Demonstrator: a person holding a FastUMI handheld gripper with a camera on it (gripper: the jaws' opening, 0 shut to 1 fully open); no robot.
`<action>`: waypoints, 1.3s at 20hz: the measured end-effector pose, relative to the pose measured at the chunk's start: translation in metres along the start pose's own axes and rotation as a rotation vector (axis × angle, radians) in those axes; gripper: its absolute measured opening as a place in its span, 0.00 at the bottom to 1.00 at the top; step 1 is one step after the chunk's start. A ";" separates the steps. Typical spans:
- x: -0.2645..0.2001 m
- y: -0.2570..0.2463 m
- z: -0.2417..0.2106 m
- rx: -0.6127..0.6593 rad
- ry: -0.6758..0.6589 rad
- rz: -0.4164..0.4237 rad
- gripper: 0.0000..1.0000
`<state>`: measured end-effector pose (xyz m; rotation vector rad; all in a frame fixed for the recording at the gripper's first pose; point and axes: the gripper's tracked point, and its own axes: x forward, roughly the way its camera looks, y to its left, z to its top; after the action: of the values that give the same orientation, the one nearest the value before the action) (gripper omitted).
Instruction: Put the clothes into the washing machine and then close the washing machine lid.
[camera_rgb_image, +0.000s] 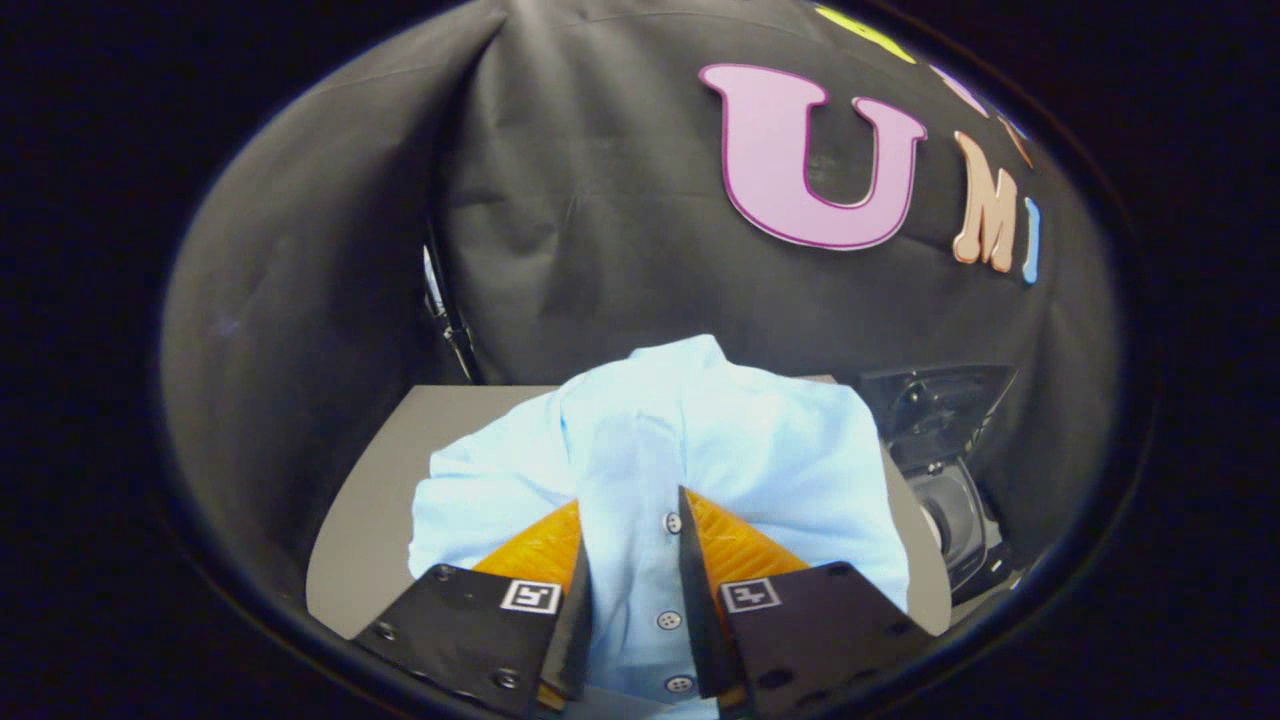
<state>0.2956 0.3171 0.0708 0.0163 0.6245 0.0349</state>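
A: Tongs (632, 520) look?
B: Two wedge-shaped fingers, ribbed inner pads (540, 550). Flat dark plates behind them, one each side.
A: Markings?
B: A square black-and-white tag (531, 596) on each plate near the finger base. Round screw heads (507, 678) along the plate edges.

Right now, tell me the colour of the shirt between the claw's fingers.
Plain light blue shirt with small pale buttons, best seen in the gripper view; the claw grips its button strip.
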 end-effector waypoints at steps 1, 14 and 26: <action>0.000 0.000 -0.006 0.010 0.014 0.012 0.44; -0.049 -0.074 0.034 -0.160 -0.162 0.007 0.01; -0.139 -0.176 0.127 -0.089 -0.548 -0.075 0.00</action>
<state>0.2621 0.1357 0.2503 -0.0815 0.0753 -0.0145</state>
